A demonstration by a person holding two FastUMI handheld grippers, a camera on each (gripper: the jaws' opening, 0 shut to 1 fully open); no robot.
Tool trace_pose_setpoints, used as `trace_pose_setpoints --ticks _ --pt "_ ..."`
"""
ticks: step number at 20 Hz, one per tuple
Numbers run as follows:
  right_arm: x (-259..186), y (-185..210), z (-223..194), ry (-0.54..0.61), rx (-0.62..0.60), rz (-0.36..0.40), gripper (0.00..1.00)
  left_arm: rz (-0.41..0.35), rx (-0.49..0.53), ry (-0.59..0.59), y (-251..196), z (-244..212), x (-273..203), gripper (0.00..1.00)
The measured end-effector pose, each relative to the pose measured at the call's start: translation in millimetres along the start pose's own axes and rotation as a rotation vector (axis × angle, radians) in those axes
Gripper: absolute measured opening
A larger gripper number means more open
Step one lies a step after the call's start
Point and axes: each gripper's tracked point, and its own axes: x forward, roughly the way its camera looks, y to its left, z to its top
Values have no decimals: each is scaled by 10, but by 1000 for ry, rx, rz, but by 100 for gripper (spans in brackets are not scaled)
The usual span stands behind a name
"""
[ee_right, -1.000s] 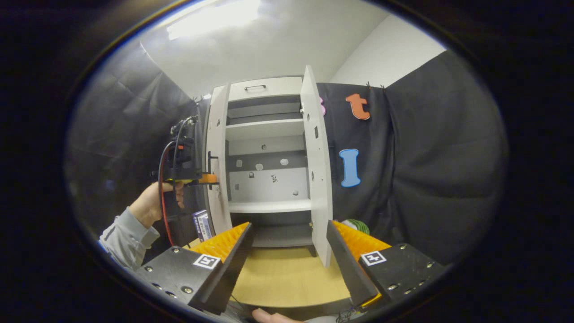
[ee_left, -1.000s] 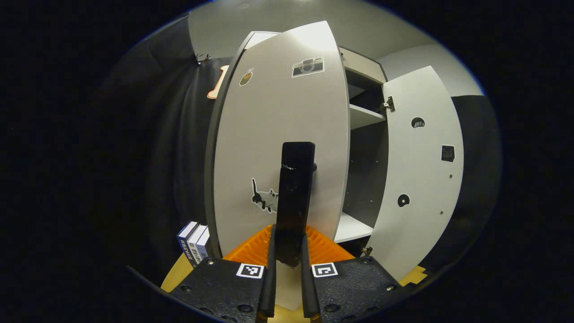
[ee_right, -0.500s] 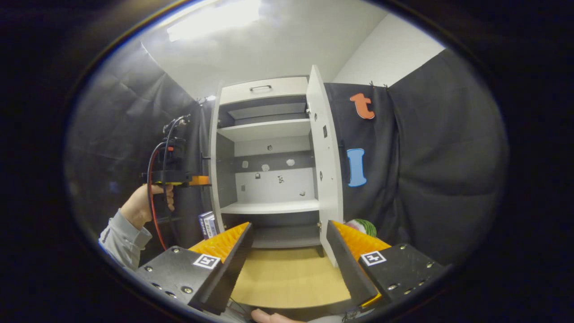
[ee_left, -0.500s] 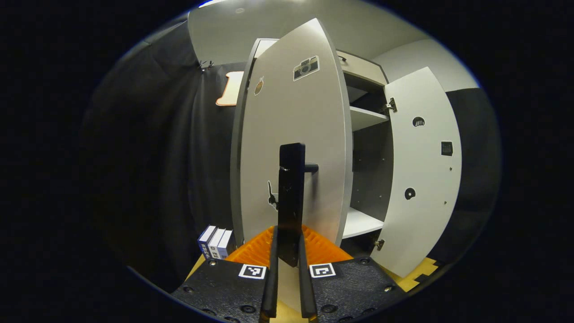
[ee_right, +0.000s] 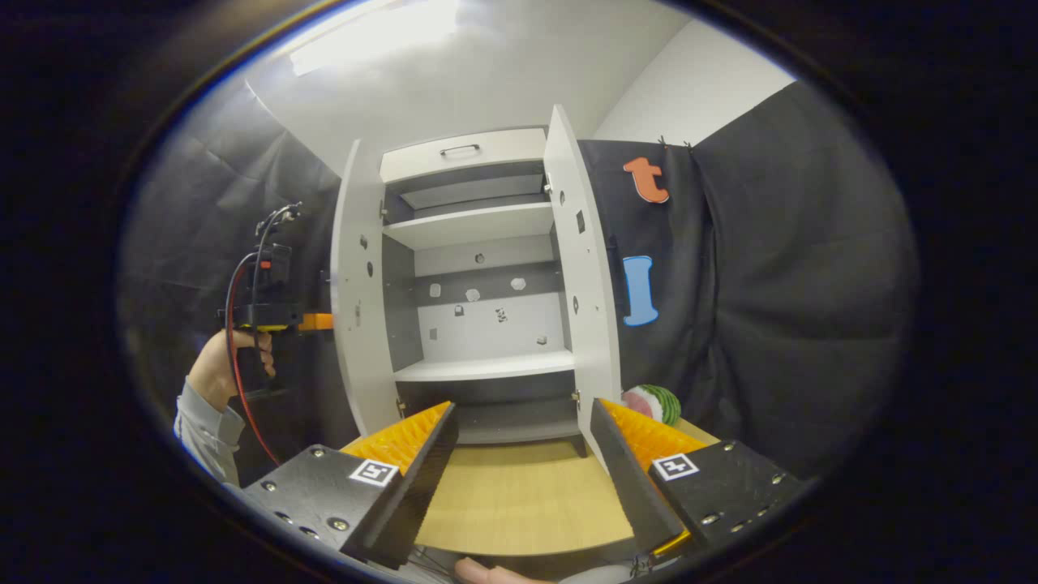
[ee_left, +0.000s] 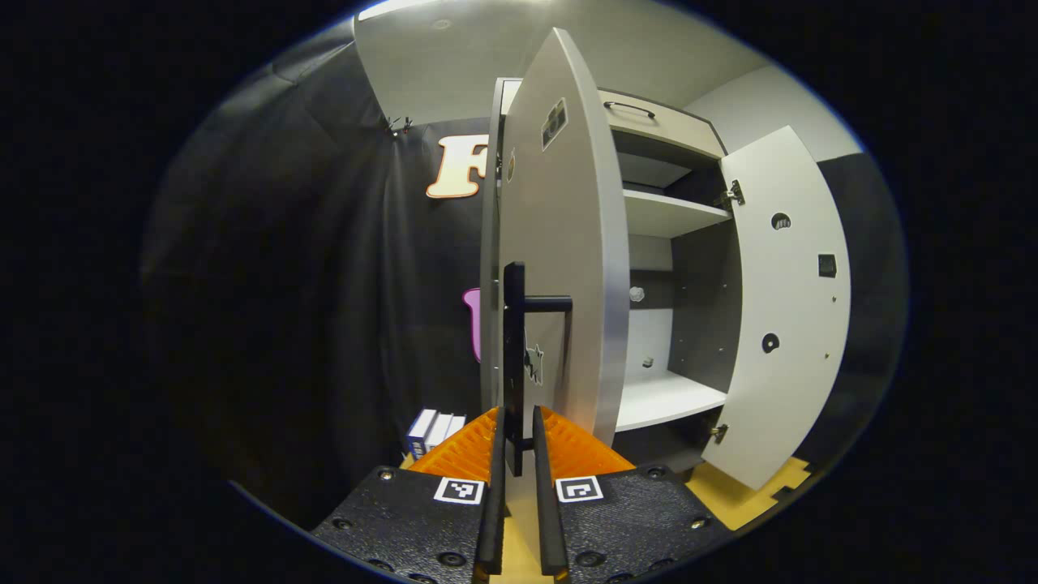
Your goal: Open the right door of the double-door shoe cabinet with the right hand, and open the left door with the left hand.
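Observation:
The white shoe cabinet (ee_right: pixel 478 268) stands with both doors swung out. In the left gripper view the left door (ee_left: pixel 559 243) is seen almost edge-on, and my left gripper (ee_left: pixel 517 422) is shut on its black bar handle (ee_left: pixel 513 324). The right door (ee_left: pixel 782 308) hangs wide open at the right. In the right gripper view the left door (ee_right: pixel 357 300) and right door (ee_right: pixel 584 268) frame the bare shelves. My right gripper (ee_right: pixel 523 410) is open and holds nothing, back from the cabinet over the wooden tabletop (ee_right: pixel 519 503). The left gripper (ee_right: pixel 272 312) and the hand (ee_right: pixel 211 373) holding it are behind the left door.
A top drawer (ee_right: pixel 460 158) with a small handle sits above the shelves. Several books (ee_left: pixel 434 430) stand left of the cabinet base. A watermelon-patterned ball (ee_right: pixel 653 403) lies to the right of the right door. Black cloth walls close in both sides.
The left door has swung farther open with my left gripper shut on its handle, from about half open to wide. The right gripper stays open and has barely shifted.

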Motion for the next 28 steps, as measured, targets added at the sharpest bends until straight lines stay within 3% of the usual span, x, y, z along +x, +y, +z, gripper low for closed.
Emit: trace_pose_setpoints --ticks 3,5,6,7,8,9,10,12,13,15,16,17,21,23,26,28 --pt "-17 22 -3 -29 -5 8 98 110 23 -2 385 -19 -48 12" --pt "-22 51 -61 -29 1 9 93 11 -82 19 249 -88 -106 13" --pt "-52 95 -112 -20 10 18 98 2 -128 46 255 -152 -126 7" --pt "-128 171 -181 -13 19 26 98 -7 -145 60 274 -165 -133 12" --pt "-172 197 -206 -11 19 28 98 2 -140 63 322 -181 -138 17" --pt "-187 180 -199 -11 6 28 93 25 -121 54 418 -174 -207 12" --pt "-212 141 -196 -10 -10 20 93 51 -100 34 516 -128 -296 18" --pt "-197 147 -194 -14 -36 5 98 73 -103 -15 584 38 -423 19" --pt "-190 134 -211 -12 -41 -1 98 74 -115 -23 586 76 -487 14" --pt "-187 123 -218 -8 -29 -6 98 70 -125 -36 527 108 -627 28" --pt "-200 119 -220 -7 -18 -11 98 66 -109 -44 502 125 -681 27" --pt "-199 132 -226 -7 -12 -14 98 67 -86 -55 484 126 -735 43" --pt "-201 135 -198 -8 -23 -20 98 102 -54 -50 410 69 -934 85" --pt "-206 111 -197 -6 -27 -29 93 95 -63 -34 299 -6 -1017 98" --pt "-215 55 -169 3 -33 -40 98 93 -56 3 120 -143 -1139 92" --pt "-237 11 -130 -3 -34 -48 98 85 -73 30 -33 -223 -1233 96"
